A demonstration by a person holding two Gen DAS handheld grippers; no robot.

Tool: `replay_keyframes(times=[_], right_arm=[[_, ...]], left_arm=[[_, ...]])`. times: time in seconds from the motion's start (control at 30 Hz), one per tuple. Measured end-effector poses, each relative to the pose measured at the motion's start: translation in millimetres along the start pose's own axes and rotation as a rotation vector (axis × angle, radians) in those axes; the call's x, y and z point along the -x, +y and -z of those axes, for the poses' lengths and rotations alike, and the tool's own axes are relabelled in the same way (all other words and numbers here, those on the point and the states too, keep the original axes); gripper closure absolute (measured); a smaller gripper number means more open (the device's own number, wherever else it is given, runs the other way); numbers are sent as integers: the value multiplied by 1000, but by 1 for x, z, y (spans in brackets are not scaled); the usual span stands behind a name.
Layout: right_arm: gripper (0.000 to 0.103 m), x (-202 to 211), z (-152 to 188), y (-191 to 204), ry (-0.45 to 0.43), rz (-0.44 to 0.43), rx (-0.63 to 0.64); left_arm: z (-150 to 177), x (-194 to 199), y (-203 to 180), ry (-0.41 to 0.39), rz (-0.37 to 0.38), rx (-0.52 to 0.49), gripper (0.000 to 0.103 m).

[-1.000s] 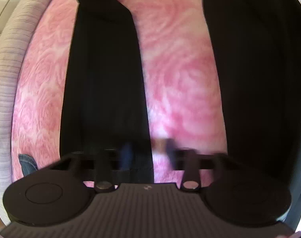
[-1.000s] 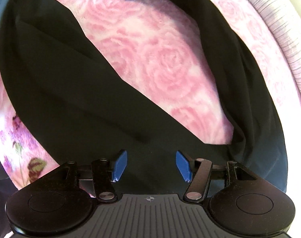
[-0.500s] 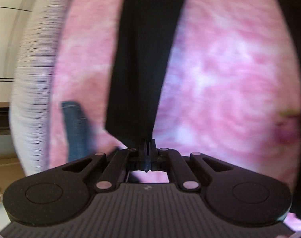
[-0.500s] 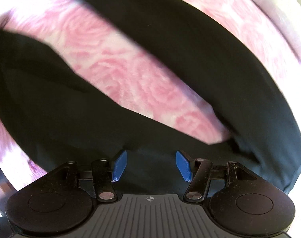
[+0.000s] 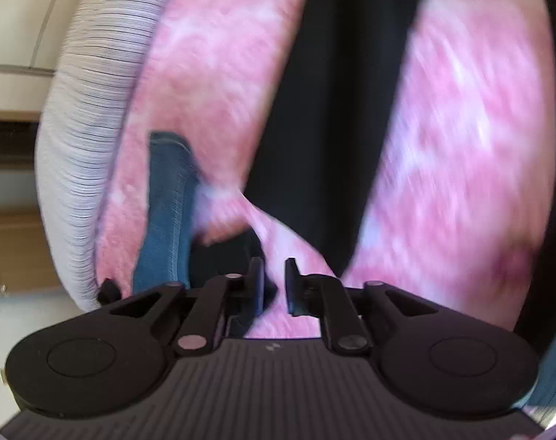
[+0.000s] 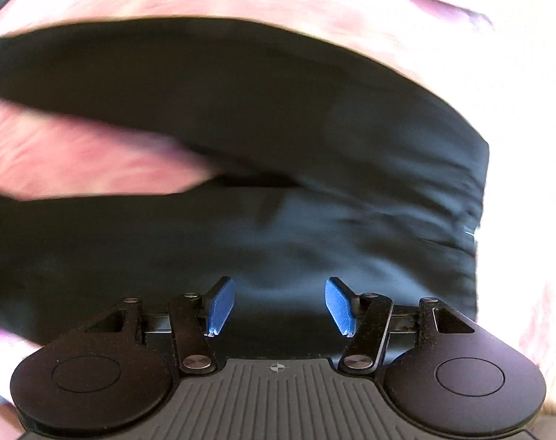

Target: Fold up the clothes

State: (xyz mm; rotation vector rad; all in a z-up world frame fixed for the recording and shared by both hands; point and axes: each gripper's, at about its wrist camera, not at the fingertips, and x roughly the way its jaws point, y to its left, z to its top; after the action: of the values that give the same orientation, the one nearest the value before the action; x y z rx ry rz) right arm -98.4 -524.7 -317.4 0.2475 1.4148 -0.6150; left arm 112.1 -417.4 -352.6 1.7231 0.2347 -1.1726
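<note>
- Black trousers [image 6: 278, 139] spread on the pink rose-print bed cover [image 5: 461, 128]: waist end broad in the right wrist view, one leg [image 5: 336, 110] running away up the cover in the left wrist view.
- Thin, soft, limp cloth by the look of it; light, likely to sag and slide once lifted, nothing fragile.
- Best hold judged to be the waistband corners or a leg hem, pinching both layers together so the fold stays aligned.
- Count: one pair of black trousers, two legs visible in the right wrist view; one blue denim piece [image 5: 164, 212] toward the bed's left edge; one ribbed white cushion or bolster [image 5: 87, 139] along that edge.
- Left tool [image 5: 274, 286]: jaws just parted slightly, a narrow gap, no cloth seen pinched; released.
- Right tool [image 6: 280, 306]: blue pads [image 6: 221, 306] well apart above the waist area, gripping nothing.
- Both views blurred; finer folds impossible to tell.
</note>
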Motion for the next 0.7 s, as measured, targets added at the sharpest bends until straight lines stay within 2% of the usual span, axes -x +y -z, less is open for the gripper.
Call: replay_keyframes(times=[0.1,0.2,0.3,0.4,0.5,0.6,0.7], right_arm=[[44,-9,-1,-61,-34,16,-102],[44,-25,-11,-125,-86,2,-167],[44,-46,-26,-187,-124,-26,-187],[44,-66,-48,-252,-163,-69,-210],[42,-90,-70,-306,-195,-148,-293],[40,-111,-92,-336,-225,-219,-298],[40,-134,-109,-350,-262,-308,-283]], left_arm=[[-50,19,-1,-30,12,73,78],[-110,37,-9,-68,38,145,75],[-185,51,-28,-136,120,208,68],[-270,56,-51,-201,182,195,66],[-351,59,-71,-257,225,167,62],[-412,56,-83,-304,265,143,62],[-447,48,-93,-330,294,115,60]])
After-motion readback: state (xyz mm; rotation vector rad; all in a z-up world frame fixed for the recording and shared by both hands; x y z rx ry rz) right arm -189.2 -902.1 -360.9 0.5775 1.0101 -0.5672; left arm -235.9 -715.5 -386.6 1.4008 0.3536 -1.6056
